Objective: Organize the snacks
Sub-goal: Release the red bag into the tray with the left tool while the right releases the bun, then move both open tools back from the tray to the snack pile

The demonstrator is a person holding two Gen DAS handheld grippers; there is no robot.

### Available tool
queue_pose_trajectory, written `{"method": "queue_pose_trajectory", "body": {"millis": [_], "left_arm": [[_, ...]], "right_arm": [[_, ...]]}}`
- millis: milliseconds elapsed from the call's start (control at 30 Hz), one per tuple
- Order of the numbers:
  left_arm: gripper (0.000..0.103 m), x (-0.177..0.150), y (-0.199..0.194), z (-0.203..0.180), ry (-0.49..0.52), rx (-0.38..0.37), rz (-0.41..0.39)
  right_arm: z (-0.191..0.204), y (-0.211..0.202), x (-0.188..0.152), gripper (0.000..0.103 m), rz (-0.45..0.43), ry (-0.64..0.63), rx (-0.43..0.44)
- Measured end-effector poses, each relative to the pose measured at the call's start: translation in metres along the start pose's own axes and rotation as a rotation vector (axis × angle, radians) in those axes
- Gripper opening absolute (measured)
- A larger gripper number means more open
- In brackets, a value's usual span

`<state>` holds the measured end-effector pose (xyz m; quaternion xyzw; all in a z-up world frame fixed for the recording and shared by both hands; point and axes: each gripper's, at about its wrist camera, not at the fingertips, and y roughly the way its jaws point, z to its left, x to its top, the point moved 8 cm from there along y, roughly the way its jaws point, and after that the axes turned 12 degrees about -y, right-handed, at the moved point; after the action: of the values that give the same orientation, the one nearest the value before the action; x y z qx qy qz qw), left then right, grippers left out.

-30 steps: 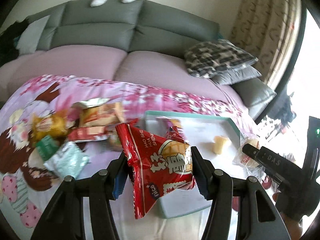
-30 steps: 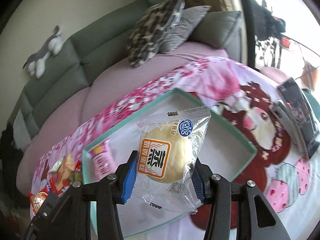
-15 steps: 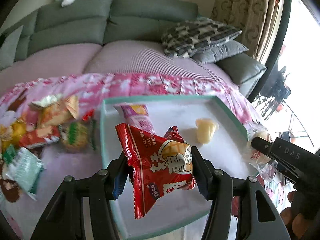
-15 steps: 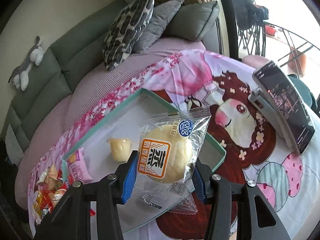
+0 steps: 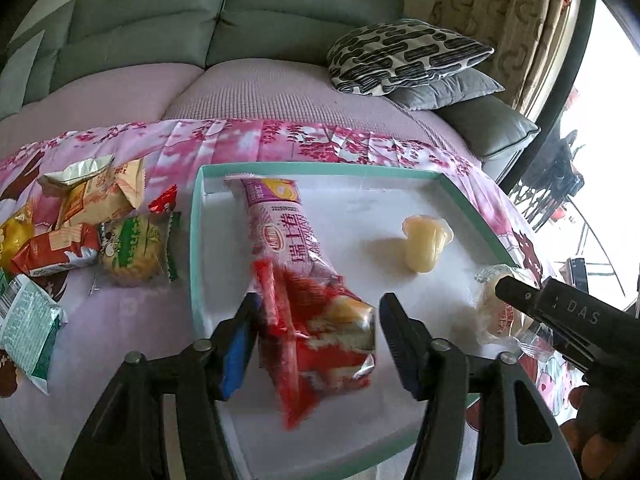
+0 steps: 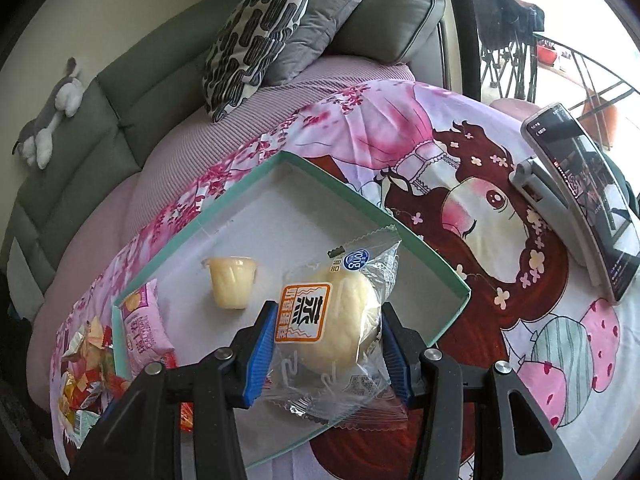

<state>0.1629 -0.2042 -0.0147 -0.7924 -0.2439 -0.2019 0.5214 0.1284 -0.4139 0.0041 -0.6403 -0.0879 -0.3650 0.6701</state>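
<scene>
Left fingers point(image 5: 318, 340): just opened, apart; red snack packet point(image 5: 320, 344) loose between them, dropping into tray point(image 5: 195, 240).
Right fingers point(image 6: 326, 344): clamped on bun packet point(image 6: 332, 320), above tray.
Meaning: red packet delivered.

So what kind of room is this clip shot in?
Most likely a home living room: a grey-green sofa with patterned and grey cushions, curtains beside a bright balcony window, and a cartoon-print cloth under the snack tray.
</scene>
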Motion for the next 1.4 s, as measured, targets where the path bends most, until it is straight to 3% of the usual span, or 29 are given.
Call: {"method": "queue_pose_trajectory", "body": {"millis": [100, 233, 300, 367, 733, 1067, 1400], "left_arm": [[0.074, 0.003, -0.004, 0.002, -0.018, -0.017, -0.01], [0.075, 0.009, -0.014, 0.004, -0.033, -0.031, -0.043], [0.086, 0.014, -0.02, 0.006, -0.042, -0.034, -0.064], [0.088, 0.02, -0.027, 0.012, -0.058, -0.023, -0.098], [0.096, 0.046, -0.052, 0.084, -0.209, 0.163, -0.224], [0.102, 0.054, -0.086, 0.159, -0.332, 0.383, -0.3], [0.103, 0.044, -0.11, 0.216, -0.466, 0.516, -0.321]], "right_arm": [[0.001, -0.001, 0.001, 0.054, 0.004, -0.008, -0.002], [0.005, -0.004, 0.003, 0.065, 0.005, -0.034, -0.016], [0.008, -0.006, 0.003, 0.07, 0.009, -0.052, -0.021], [0.012, -0.007, 0.003, 0.074, 0.015, -0.071, -0.025], [0.036, -0.01, 0.004, 0.101, 0.017, -0.138, -0.01], [0.073, -0.022, 0.005, 0.103, -0.023, -0.213, 0.019], [0.139, -0.034, -0.005, 0.103, -0.063, -0.331, 0.103]]}}
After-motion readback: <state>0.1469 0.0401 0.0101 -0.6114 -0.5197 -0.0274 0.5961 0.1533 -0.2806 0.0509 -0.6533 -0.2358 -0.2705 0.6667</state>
